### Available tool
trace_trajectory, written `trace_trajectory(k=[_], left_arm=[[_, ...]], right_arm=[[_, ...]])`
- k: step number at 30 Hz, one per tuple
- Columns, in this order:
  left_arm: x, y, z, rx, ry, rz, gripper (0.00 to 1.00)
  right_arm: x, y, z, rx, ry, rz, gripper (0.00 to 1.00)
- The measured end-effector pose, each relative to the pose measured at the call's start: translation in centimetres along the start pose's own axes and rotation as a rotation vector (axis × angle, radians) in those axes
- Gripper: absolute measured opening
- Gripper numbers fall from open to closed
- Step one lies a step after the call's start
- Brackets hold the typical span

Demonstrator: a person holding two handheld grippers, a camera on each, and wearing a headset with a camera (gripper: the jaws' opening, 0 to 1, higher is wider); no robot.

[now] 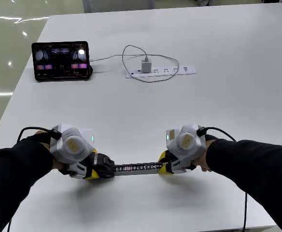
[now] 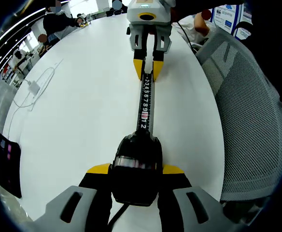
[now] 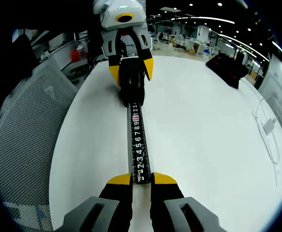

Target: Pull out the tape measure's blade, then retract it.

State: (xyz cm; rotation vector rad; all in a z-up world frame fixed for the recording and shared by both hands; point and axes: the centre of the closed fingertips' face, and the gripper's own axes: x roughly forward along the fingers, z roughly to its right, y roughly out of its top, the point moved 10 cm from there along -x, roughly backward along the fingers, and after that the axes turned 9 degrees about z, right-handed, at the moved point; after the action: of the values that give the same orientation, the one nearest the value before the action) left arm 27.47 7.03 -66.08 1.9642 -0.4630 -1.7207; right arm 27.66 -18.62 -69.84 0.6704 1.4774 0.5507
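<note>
- Left hand-held gripper [image 2: 136,170]: jaws clamped on both flanks of the black tape measure case [image 2: 137,164], near the front edge of the counter [image 1: 204,106]. The rear of the case was hidden between the jaws.
- Right hand-held gripper [image 3: 141,180]: jaws pinched on the tip of the blade [image 3: 137,140], apart from the case. The end hook could not be made out.
- Blade: drawn out straight from the case. Numerals were legible in both gripper views and blurred in the head view.
- Tablet [image 1: 61,60], power strip [image 1: 162,71]: far beyond the case, seen plainly from the head view.
- Mesh chair [image 2: 247,111]: off the counter edge nearest the case, in the gripper views.
</note>
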Motion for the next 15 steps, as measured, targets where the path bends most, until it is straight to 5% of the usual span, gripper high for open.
trace_trajectory(k=[15], left_arm=[[-0.05,-0.03,0.03,0.0,0.001,0.0,0.31]], right_arm=[[-0.65,-0.6,-0.03,0.003,-0.005,-0.004,0.09]])
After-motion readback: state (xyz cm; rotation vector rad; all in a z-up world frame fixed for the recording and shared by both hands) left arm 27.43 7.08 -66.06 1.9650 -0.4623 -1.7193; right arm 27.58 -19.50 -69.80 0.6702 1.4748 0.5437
